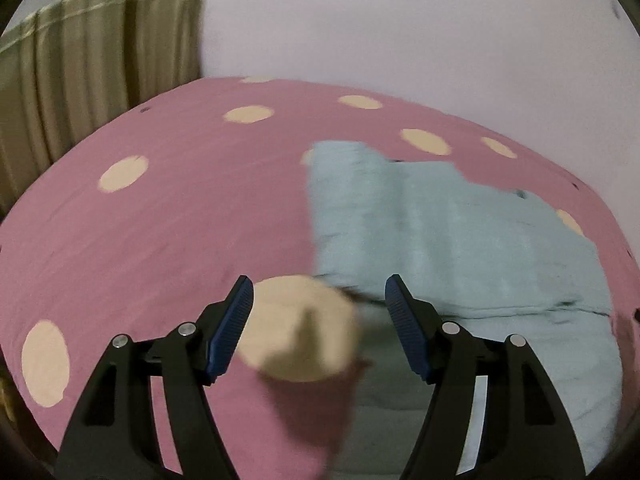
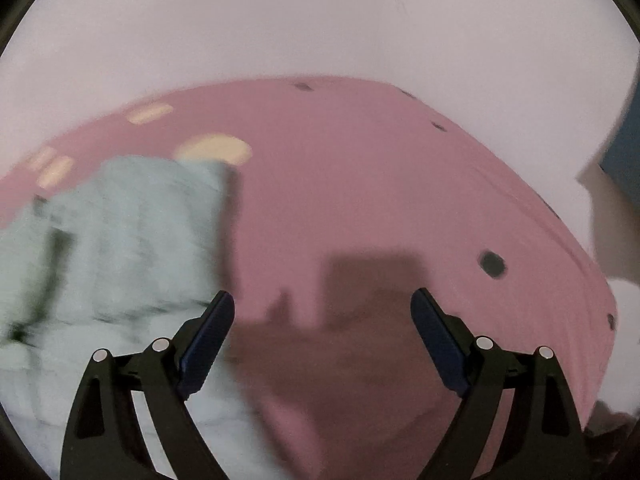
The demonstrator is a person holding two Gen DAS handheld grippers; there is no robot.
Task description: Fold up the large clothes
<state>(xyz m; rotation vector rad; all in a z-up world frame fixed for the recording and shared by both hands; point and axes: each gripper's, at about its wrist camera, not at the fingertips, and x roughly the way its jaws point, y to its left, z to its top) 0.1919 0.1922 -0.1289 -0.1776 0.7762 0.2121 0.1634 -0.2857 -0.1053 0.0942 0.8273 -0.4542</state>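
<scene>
Pink cotton bedsheet (image 1: pixel 180 220) scattered with pale cream dots covers the whole bed in the left wrist view, stretched fairly smooth and running back to a plain, pale wall (image 1: pixel 400 32). At the far left corner hangs a striped olive-beige curtain (image 1: pixel 100 52) in soft pleats. On the right half of the sheet lies the light blue-green garment (image 1: pixel 440 232), folded into a broad rectangle with a thicker doubled layer along its near edge. The left gripper (image 1: pixel 319 312), black-armed with ribbed blue pads, hovers above the garment's near left corner with its jaws spread wide and nothing between them; its shadow falls on the sheet and one cream dot below. From the right wrist view, which is blurred, the same pink sheet (image 2: pixel 360 200) fills the middle, carrying a few small dark marks toward its right edge, and the pale wall (image 2: pixel 320 20) rises behind it. A dark blue object (image 2: pixel 628 160) of unclear kind stands at the far right. The blue-green garment (image 2: pixel 120 240) sits to the left, reaching under the left finger. The right gripper (image 2: pixel 323 316) is likewise spread apart and empty, over bare sheet just beside the cloth.
</scene>
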